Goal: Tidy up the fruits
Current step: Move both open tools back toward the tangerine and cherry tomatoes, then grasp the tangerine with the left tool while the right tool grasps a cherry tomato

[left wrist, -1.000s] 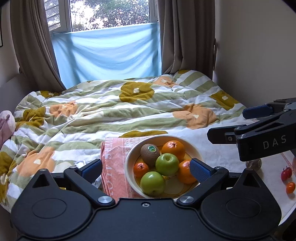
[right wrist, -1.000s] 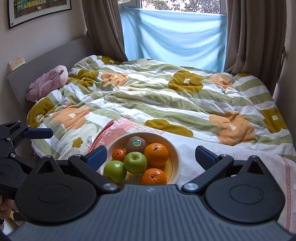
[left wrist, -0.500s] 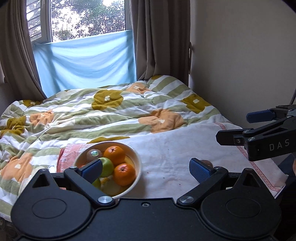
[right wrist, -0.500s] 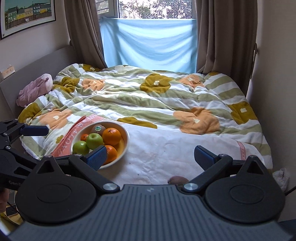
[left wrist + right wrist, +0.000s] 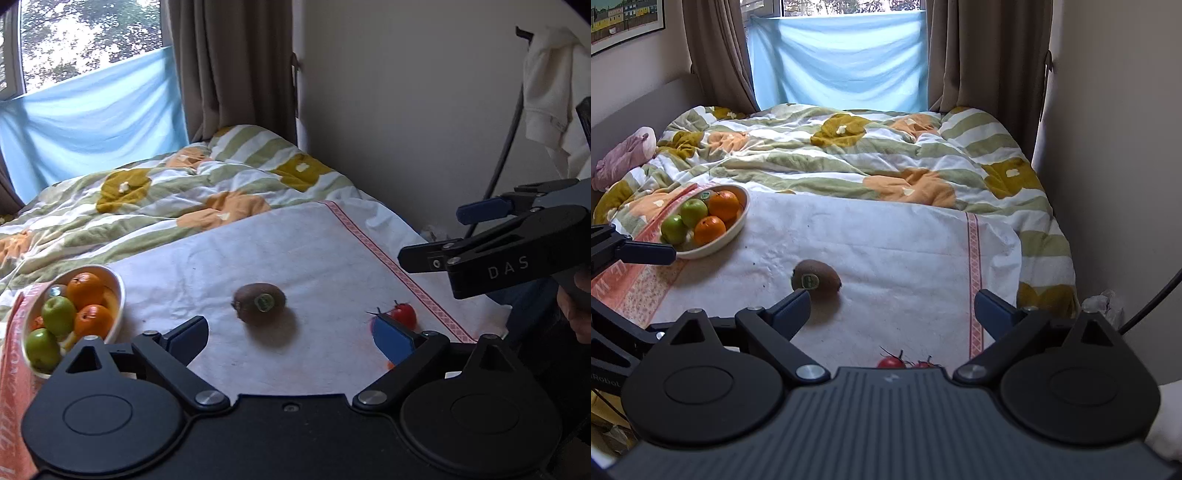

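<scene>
A loose brown kiwi with a green sticker lies on the white cloth, just ahead of my left gripper. Its jaws are closing, with nothing between the pads. A red cherry tomato sits beside the left gripper's right finger. A cream bowl at the left holds oranges, green apples and a kiwi. My right gripper stands open and empty above the cloth. From there the kiwi lies by its left finger and two tomatoes lie just below. The bowl is far left.
The cloth lies over a striped flowered quilt on a bed. A wall runs close along the right side, with a white garment hanging there. Curtains and a window stand behind. A pink soft thing lies by the headboard.
Both views have swung right: the bowl slid from the centre to the left. The loose kiwi and tomatoes came into view. The left jaws have narrowed a little.
</scene>
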`<state>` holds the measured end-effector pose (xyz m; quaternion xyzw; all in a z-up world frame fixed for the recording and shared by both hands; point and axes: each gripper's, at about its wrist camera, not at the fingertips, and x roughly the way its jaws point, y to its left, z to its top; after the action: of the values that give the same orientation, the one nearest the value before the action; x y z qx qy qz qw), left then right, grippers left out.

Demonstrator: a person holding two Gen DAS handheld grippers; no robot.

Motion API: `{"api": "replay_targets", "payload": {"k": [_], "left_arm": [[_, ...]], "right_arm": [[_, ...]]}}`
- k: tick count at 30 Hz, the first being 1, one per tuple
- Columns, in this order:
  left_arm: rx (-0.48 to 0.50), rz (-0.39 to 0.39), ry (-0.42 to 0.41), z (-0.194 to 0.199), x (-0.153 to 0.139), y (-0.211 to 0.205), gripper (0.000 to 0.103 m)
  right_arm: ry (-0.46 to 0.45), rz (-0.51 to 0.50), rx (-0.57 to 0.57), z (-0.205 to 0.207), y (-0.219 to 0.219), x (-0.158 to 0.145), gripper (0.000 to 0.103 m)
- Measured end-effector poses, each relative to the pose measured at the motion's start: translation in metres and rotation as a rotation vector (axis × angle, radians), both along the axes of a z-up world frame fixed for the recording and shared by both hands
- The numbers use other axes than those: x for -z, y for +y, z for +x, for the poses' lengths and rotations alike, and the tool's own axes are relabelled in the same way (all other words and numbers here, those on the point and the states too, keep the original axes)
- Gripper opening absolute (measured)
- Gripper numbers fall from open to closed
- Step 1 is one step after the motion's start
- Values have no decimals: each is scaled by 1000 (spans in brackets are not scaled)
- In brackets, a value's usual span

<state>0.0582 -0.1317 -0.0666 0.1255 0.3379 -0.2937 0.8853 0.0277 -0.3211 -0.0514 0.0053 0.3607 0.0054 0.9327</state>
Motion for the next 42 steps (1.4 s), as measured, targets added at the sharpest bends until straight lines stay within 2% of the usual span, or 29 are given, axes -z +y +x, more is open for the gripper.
{"api": "replay_targets", "payload": {"k": [3, 12, 15, 17, 20, 25, 30, 42], "left_arm": [[59, 16, 12, -7, 19, -23, 94], [207, 74, 53, -6, 78, -80, 85], [231, 98, 76, -3, 95, -91, 69], [241, 104, 81, -4, 102, -95, 67], [256, 118, 79, -6, 109, -98, 65], [267, 129, 99, -7, 116, -100, 49], [293, 138, 77, -15, 118, -103, 40], [280, 141, 61, -12, 118, -94, 39]], "right_arm": [[9, -21, -22, -2, -11, 18, 103], [62, -53, -93, 4, -29, 78, 90], [77, -52, -108, 5, -31, 91, 86], [82, -57, -118, 5, -33, 97, 85], [85, -50, -130, 6, -36, 102, 84], [84, -40, -149, 8, -35, 108, 81], [93, -52, -175, 8, -31, 115, 76], [104, -45, -193, 9, -30, 120, 65]]}}
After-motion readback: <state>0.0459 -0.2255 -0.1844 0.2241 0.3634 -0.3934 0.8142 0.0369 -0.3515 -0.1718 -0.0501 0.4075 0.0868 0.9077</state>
